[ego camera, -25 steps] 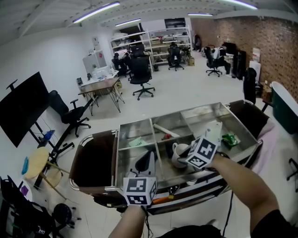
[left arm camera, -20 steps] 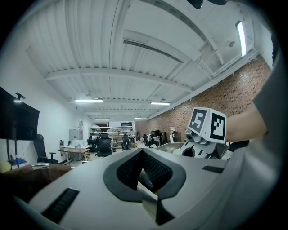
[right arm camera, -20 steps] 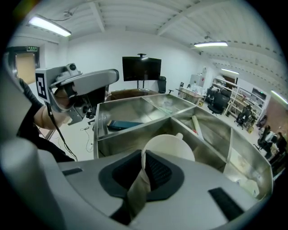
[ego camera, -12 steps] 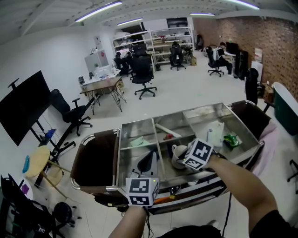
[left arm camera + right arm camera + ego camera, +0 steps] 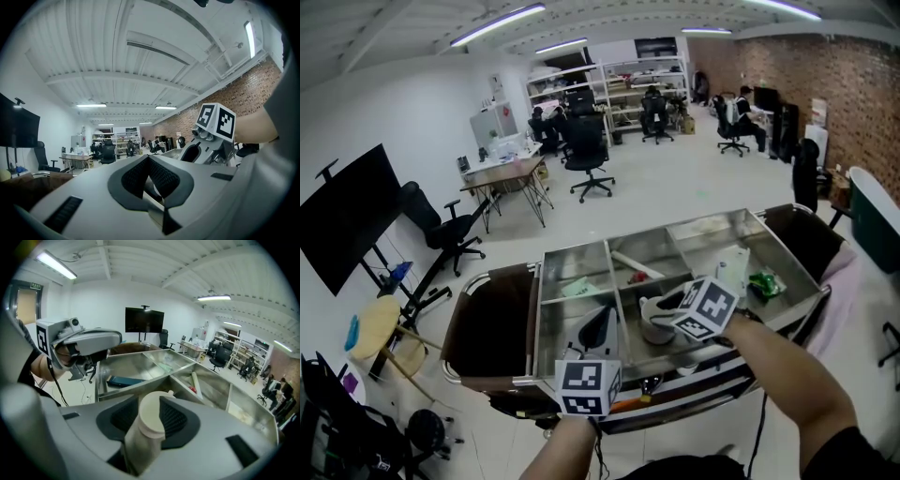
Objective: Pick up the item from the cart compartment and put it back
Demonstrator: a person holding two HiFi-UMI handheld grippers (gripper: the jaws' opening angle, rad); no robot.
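A cream-white jug-like item [image 5: 656, 315] sits in the front middle compartment of the steel cart [image 5: 581, 255]. My right gripper [image 5: 668, 309] reaches over it. In the right gripper view the item [image 5: 149, 423] stands between the jaws of the right gripper [image 5: 151, 409]; they are opening, with a dark gap at the left pad. My left gripper [image 5: 596, 330] hovers over the front of the left compartment. Seen in its own view, the left gripper [image 5: 149, 161] is shut with nothing in it.
The cart also holds a dark flat object [image 5: 125, 380] in the left compartment, a white tube [image 5: 630, 263], a small red thing [image 5: 637, 277], a green slip [image 5: 575, 288], a white bottle [image 5: 729, 271] and a green packet [image 5: 762, 281]. Office chairs and desks stand beyond.
My right gripper has shifted slightly over the middle compartment, and the white item now sits a little further left under it. The left gripper has barely moved.
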